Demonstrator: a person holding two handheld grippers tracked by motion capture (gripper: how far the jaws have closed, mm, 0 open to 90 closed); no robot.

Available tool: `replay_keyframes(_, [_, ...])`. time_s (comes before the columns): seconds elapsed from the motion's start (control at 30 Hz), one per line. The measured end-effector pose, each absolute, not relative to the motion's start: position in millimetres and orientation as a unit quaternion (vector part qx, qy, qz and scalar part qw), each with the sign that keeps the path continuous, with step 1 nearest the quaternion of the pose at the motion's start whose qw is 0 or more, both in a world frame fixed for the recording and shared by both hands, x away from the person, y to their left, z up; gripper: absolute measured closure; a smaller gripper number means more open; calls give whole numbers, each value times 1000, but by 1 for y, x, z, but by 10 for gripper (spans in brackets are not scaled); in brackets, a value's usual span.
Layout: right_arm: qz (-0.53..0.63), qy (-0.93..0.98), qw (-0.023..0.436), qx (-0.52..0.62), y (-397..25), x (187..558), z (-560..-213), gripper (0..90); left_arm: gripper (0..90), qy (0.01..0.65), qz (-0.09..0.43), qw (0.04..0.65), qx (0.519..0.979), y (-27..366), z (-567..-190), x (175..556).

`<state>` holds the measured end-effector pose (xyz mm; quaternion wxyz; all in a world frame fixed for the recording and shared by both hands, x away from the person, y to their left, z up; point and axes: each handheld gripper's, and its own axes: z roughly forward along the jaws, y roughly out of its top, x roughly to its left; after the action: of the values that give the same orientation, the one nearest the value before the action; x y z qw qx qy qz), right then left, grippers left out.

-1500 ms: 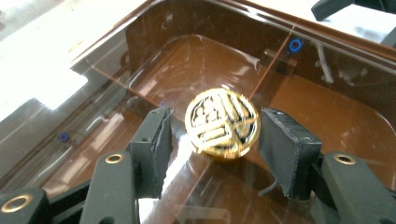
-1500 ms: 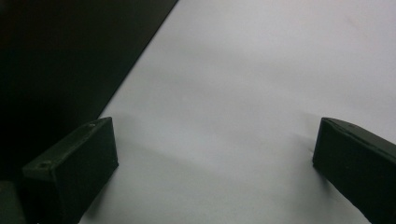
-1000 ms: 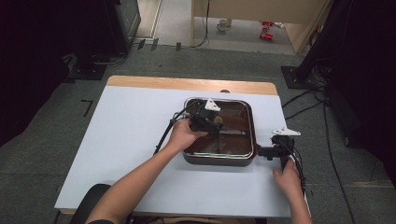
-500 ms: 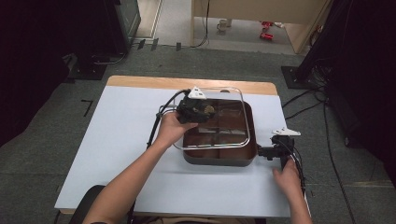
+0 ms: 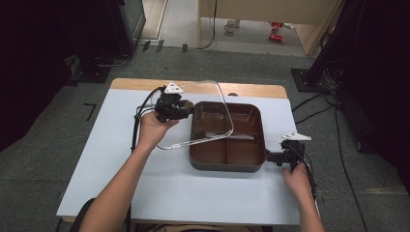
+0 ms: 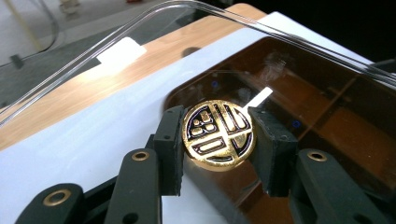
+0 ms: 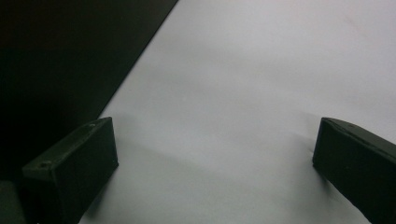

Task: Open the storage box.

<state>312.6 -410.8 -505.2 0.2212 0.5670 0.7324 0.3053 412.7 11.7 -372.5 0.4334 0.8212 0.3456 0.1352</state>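
high view: left gripper clamped on gold knob of clear lid, lid tilted up over left side of brown divided pan. right gripper jaws wide apart, empty, beside pan's right edge.

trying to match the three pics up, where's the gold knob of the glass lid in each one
High view: the knob sits left of centre, in the left gripper, at the pan's left rim.
Left gripper view: the knob is at centre, clamped between the jaws.
Right gripper view: not in it.
Shared landmark: the white table.
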Motion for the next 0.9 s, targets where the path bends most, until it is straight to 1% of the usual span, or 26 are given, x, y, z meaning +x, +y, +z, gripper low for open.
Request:
replay_keyframes(0.13, [305, 732, 221, 567, -411, 313, -505, 0, 588, 374, 140, 426, 812, 37, -375, 416])
replay_keyframes(0.17, [305, 732, 221, 567, -411, 313, -505, 0, 588, 374, 140, 426, 812, 37, -375, 416])
replay_keyframes(0.3, [305, 732, 220, 567, -411, 313, -505, 0, 588, 394, 146, 417, 806, 57, -377, 418])
replay_keyframes(0.33, [305, 732, 219, 569, -411, 313, -505, 0, 588, 406, 147, 416, 801, 66, -379, 419])
replay_keyframes(0.77, [306, 732, 219, 568, -411, 313, -505, 0, 588, 461, 171, 393, 777, 117, -388, 423])
replay_keyframes(0.9, [306, 732, 219, 568, -411, 313, -505, 0, 588, 477, 169, 389, 770, 127, -394, 427])
